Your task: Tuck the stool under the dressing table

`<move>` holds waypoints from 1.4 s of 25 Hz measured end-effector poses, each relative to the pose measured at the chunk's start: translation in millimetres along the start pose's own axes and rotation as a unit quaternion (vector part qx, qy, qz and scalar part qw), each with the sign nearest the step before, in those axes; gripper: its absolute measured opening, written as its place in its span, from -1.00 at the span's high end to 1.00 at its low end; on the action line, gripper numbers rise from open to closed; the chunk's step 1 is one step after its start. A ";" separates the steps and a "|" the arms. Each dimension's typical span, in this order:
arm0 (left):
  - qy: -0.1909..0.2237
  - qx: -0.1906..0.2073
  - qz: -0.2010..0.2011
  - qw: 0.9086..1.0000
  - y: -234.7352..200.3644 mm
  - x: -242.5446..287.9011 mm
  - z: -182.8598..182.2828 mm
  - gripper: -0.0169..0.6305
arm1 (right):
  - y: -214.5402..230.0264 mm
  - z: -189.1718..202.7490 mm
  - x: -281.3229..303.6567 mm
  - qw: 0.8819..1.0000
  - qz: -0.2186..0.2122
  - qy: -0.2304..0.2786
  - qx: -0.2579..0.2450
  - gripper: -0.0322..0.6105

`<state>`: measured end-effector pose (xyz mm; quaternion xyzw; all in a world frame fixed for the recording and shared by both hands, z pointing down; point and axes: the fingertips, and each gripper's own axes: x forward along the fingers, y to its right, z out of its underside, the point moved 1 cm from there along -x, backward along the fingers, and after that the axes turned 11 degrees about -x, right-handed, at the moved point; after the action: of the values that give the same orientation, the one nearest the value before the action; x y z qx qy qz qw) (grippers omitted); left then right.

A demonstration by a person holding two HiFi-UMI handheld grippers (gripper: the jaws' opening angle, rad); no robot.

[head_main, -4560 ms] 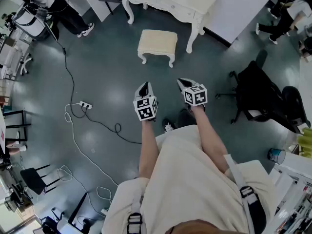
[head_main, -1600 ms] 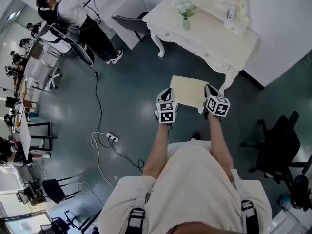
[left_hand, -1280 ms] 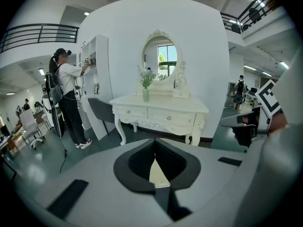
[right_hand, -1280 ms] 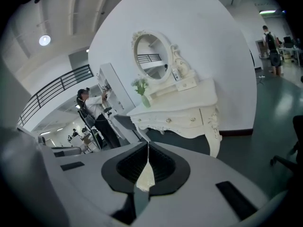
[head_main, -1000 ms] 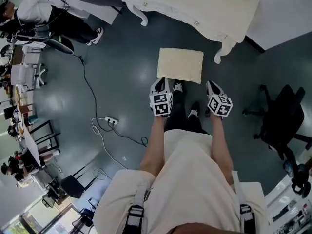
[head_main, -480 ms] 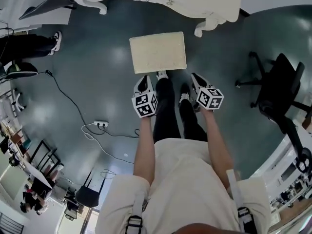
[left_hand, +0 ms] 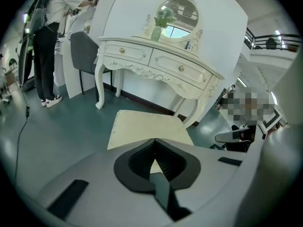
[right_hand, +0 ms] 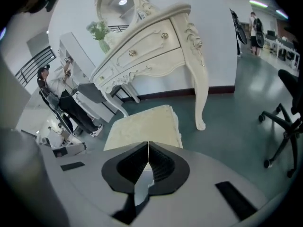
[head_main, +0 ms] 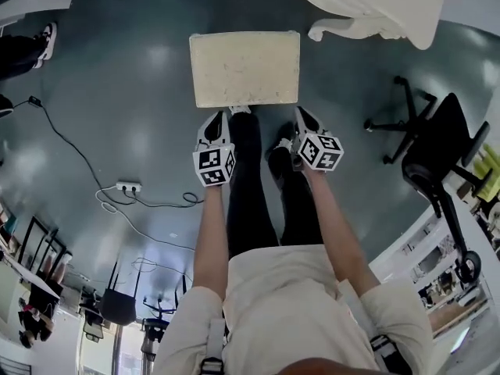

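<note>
The stool (head_main: 244, 67) has a cream padded top and stands on the grey floor just in front of the white dressing table (head_main: 375, 6). My left gripper (head_main: 215, 119) is shut and empty, its tips at the stool's near left edge. My right gripper (head_main: 301, 116) is also shut and empty, beside the near right corner. In the left gripper view the stool (left_hand: 147, 126) lies straight ahead of the closed jaws, with the dressing table (left_hand: 156, 63) and its mirror behind. In the right gripper view the stool (right_hand: 142, 123) sits beside a curved leg of the table (right_hand: 156, 46).
A black office chair (head_main: 437, 143) stands at the right. A power strip with cable (head_main: 129, 186) lies on the floor at the left. A person (left_hand: 45, 37) stands by a grey chair (left_hand: 85, 56) left of the table. My own legs are between the grippers.
I have walked up to the stool; it now lies directly ahead of both grippers, which have come to its near edge. The stool has not visibly moved.
</note>
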<state>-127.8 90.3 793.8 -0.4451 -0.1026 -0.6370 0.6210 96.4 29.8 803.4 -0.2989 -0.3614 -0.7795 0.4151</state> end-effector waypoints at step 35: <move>0.015 0.046 -0.012 0.999 -79.6 129.8 1.9 0.90 | -3.1 18.1 144.0 0.990 -0.001 -0.045 -0.133 0.77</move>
<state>-175.5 17.3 918.6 -0.4049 -0.1273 -0.6456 0.6349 28.1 -16.3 922.9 -0.3863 -0.2732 -0.8067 0.3540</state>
